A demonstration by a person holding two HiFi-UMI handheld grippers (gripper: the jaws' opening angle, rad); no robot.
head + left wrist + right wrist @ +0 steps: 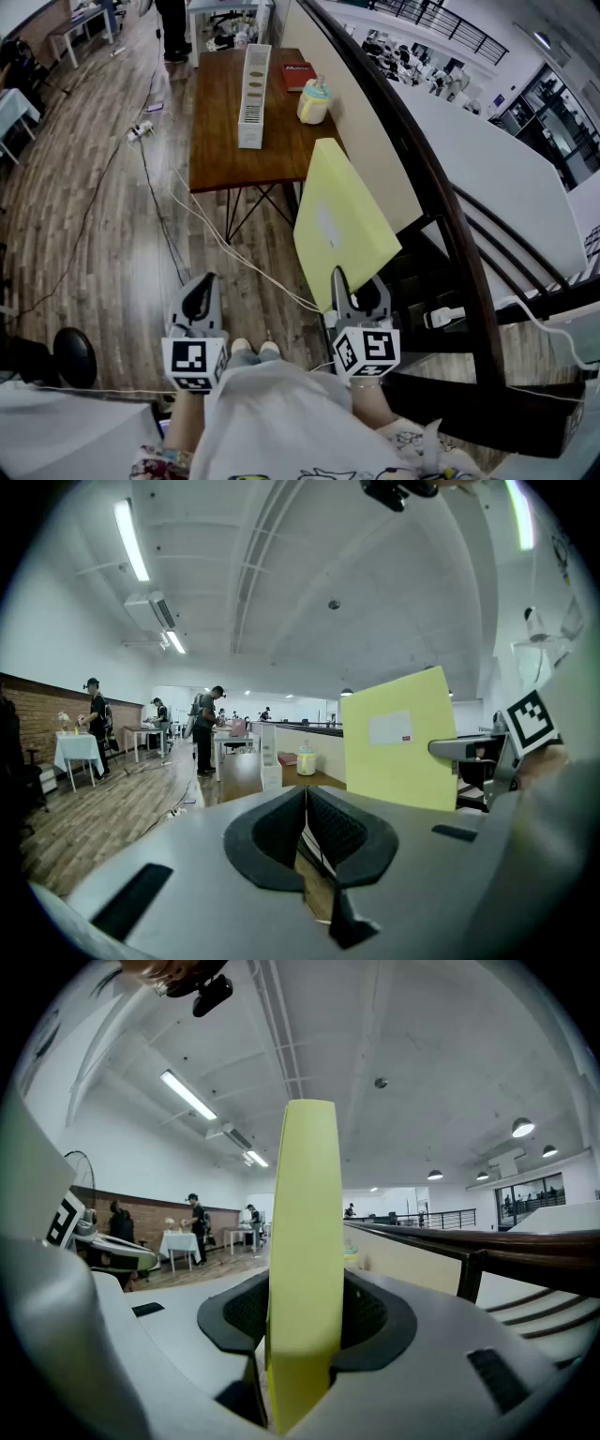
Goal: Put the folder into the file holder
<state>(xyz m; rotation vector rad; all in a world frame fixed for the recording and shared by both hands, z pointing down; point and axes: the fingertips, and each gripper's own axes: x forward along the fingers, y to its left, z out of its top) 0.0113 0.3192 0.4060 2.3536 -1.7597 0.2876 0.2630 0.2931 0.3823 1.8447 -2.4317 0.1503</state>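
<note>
My right tongs (359, 289) clamp the yellow folder (342, 211) by its lower edge, upright, in the air well short of the desk (216, 155). Left tongs (200, 298) pinched together, nothing between them. The white file holder (253, 84) stands on the desk; its inside I can't quite make out.

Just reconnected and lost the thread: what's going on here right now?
A person is carrying a flat pale-yellow folder, clamped edge-on in the right gripper and held up off the floor. The left gripper is shut with nothing in it. The white slotted file holder stands on the brown wooden table further ahead, near a red book. The folder is not yet in the holder.
</note>
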